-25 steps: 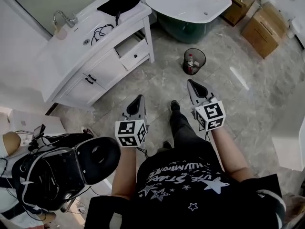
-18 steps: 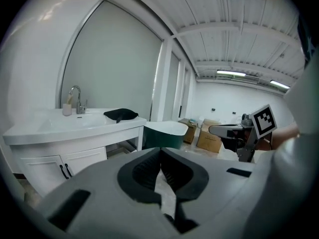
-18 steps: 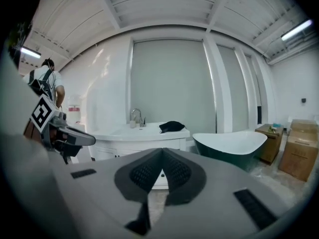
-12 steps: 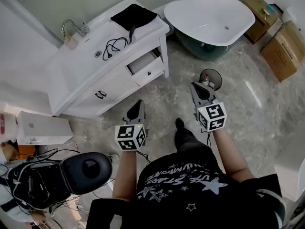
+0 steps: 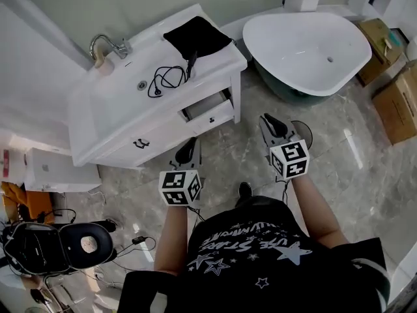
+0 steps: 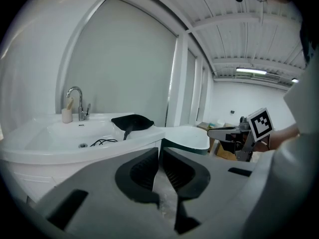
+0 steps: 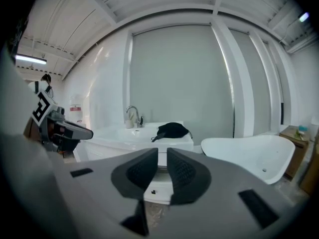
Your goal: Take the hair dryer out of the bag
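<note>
A black bag [image 5: 197, 36] lies on the right end of the white vanity top [image 5: 111, 113]; it also shows as the bag [image 6: 132, 121] and the bag [image 7: 173, 130] in the two gripper views. A black cord [image 5: 166, 78] runs from it into the basin. The hair dryer itself is hidden. My left gripper [image 5: 189, 150] [image 6: 159, 151] and right gripper [image 5: 270, 124] [image 7: 162, 152] hang over the floor, well short of the vanity. Both point toward it. Their jaws have just been opening: the left by a crack, the right a little wider. Nothing is between either pair.
A faucet [image 5: 107, 44] and a cup stand at the basin's left. One vanity drawer [image 5: 208, 109] is pulled out. A white bathtub [image 5: 306, 41] stands to the right, cardboard boxes [image 5: 397, 103] beyond it. A waste bin [image 5: 303, 132] sits behind my right gripper. Black equipment [image 5: 58, 246] lies at lower left.
The vanity and the bathtub have come closer as both grippers moved forward toward them. The waste bin now lies just behind my right gripper. The bag and cord have not moved.
</note>
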The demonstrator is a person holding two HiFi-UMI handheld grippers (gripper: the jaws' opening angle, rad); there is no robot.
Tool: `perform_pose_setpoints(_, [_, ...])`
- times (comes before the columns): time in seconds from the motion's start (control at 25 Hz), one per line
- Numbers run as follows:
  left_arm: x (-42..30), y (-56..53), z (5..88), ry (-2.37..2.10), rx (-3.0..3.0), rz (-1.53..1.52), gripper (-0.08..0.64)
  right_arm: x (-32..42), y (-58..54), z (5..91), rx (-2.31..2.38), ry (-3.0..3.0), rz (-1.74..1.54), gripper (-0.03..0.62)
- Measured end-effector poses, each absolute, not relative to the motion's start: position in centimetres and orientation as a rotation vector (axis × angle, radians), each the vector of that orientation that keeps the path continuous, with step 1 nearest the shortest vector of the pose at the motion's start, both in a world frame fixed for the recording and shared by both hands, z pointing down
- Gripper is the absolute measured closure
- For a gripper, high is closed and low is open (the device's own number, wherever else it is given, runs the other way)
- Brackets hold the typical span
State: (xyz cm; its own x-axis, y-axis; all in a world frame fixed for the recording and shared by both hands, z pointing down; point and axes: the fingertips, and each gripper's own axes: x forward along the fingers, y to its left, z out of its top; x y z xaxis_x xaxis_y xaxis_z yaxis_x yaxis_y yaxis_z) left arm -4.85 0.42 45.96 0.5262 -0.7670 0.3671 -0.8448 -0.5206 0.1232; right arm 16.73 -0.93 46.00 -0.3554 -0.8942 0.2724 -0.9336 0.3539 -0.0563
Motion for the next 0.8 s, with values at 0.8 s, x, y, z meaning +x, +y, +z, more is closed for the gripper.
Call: perform_pose_setpoints(0.8, [-1.5,-8.2,46.7,-1.285,2.462,0.383,0.262,18.4,-9.9,47.7,1.530,-2.440,0.312,0.407])
